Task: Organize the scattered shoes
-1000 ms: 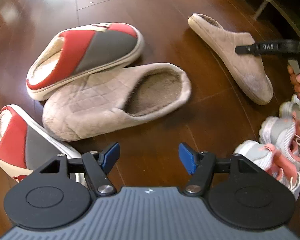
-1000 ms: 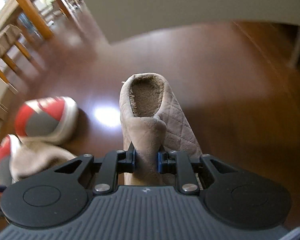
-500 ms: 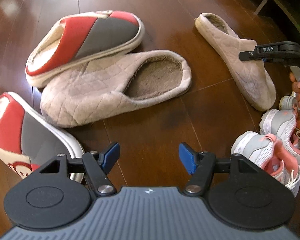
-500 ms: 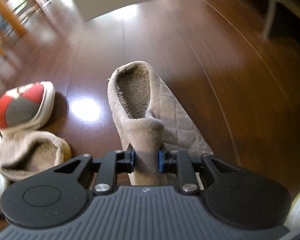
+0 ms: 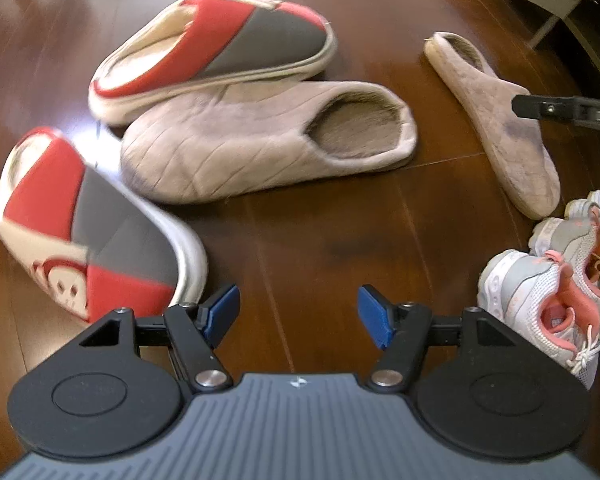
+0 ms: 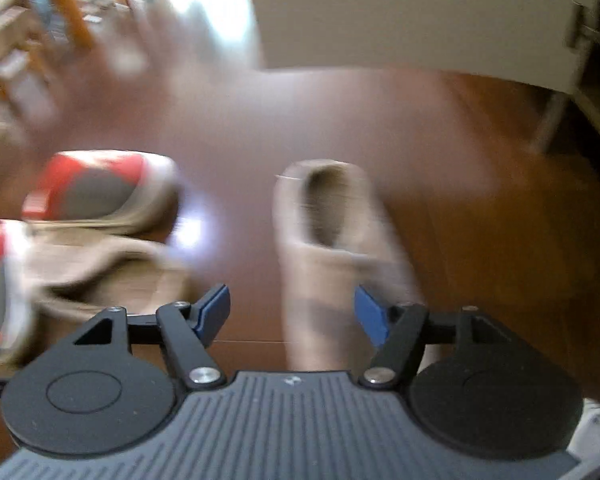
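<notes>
Lying flat on the glossy dark wood floor (image 5: 308,240): a slim beige quilted fabric slipper (image 6: 324,240), fleecy inside, just beyond the right gripper (image 6: 292,312), jaws newly sprung apart, touching nothing. Left of that slipper, its wider twin (image 5: 260,140). Left gripper (image 5: 298,314) spread, empty. No legible writing.

The wooden floor (image 5: 320,248) is dark and glossy, throwing back glare. Both beige slippers (image 5: 268,140) (image 5: 496,116) are soft quilted cloth with fuzzy linings. The red-and-grey slippers (image 5: 220,48) look like smooth fabric with pale rubbery rims. The sneakers (image 5: 548,284) show mesh.
</notes>
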Demonstrator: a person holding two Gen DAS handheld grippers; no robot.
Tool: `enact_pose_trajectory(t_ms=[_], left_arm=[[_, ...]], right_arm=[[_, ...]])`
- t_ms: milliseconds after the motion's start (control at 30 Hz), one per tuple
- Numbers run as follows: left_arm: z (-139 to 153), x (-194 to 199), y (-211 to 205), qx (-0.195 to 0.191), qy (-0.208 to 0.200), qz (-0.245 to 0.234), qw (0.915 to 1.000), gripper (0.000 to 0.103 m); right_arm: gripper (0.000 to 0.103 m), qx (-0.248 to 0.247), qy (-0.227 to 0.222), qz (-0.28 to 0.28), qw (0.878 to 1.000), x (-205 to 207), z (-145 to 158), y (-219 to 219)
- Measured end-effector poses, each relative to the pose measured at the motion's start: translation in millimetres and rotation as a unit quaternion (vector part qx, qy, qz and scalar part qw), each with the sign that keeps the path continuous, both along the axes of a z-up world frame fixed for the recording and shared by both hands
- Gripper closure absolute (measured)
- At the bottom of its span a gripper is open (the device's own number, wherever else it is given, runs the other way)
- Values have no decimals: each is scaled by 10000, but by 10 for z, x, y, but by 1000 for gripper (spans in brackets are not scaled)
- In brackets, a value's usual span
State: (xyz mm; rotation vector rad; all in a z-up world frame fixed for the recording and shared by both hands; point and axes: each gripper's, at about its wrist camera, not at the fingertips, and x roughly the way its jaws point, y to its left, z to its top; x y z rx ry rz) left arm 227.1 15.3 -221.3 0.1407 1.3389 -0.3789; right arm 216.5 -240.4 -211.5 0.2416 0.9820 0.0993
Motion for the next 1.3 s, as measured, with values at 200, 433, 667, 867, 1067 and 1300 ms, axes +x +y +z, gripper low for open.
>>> enact_pose_trajectory(t_ms=[200,433,667,867,1067,1300], left_arm=[[67,-22,240,215,-391,43,9990,36],[204,92,485,971,-1370,-844,9822,36],[123,202,367,1162,-1514,-1505,9700,36],[73,114,218,1123,-1508,-2145,9585,36],[-151,163,-176,1071,-1526,-3135,9311,36],[-433,357,-521,575,-1312,-3046,9416,60]], right_arm=[[51,1483,409,247,9878,256,-257,781],[55,-854,-343,2433,9656,120,-328,1567],[96,-2083,-866,3893,8930,60,-655,2012],[97,-2703,-803,4471,8489,-42,-539,1608],[28,-2962,-502,3643,8815,-135,-349,1130],[25,238,509,15,9984,-165,-194,325]])
